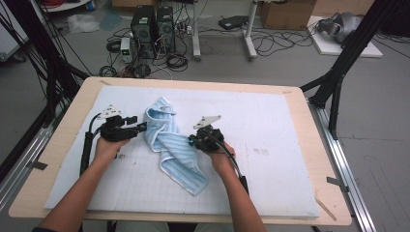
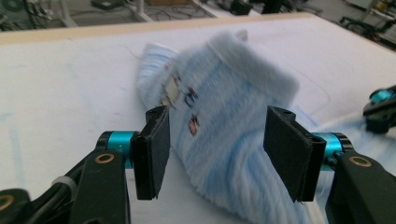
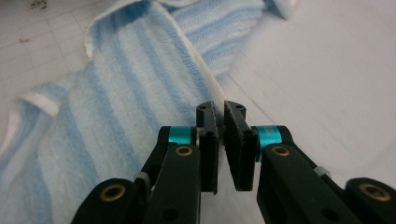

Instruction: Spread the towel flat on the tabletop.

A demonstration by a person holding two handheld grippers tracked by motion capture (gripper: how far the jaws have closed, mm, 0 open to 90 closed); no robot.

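A light-blue striped towel (image 1: 171,150) lies crumpled in a long strip on the white mat (image 1: 270,125). My left gripper (image 1: 142,126) is at the towel's bunched upper left end. In the left gripper view its jaws (image 2: 217,149) stand open on either side of that fluffy fold (image 2: 224,93), which carries a small label. My right gripper (image 1: 192,141) sits at the towel's right edge, mid-length. In the right gripper view its pads (image 3: 220,140) are shut together on the white hem of the towel (image 3: 116,102).
The mat covers a wooden table (image 1: 67,140) whose border shows all round. Bare mat stretches to the right of the towel. Beyond the table, computer towers (image 1: 153,26), cables and black frame legs (image 1: 338,67) stand on the floor. The right gripper (image 2: 380,109) shows at the left gripper view's right edge.
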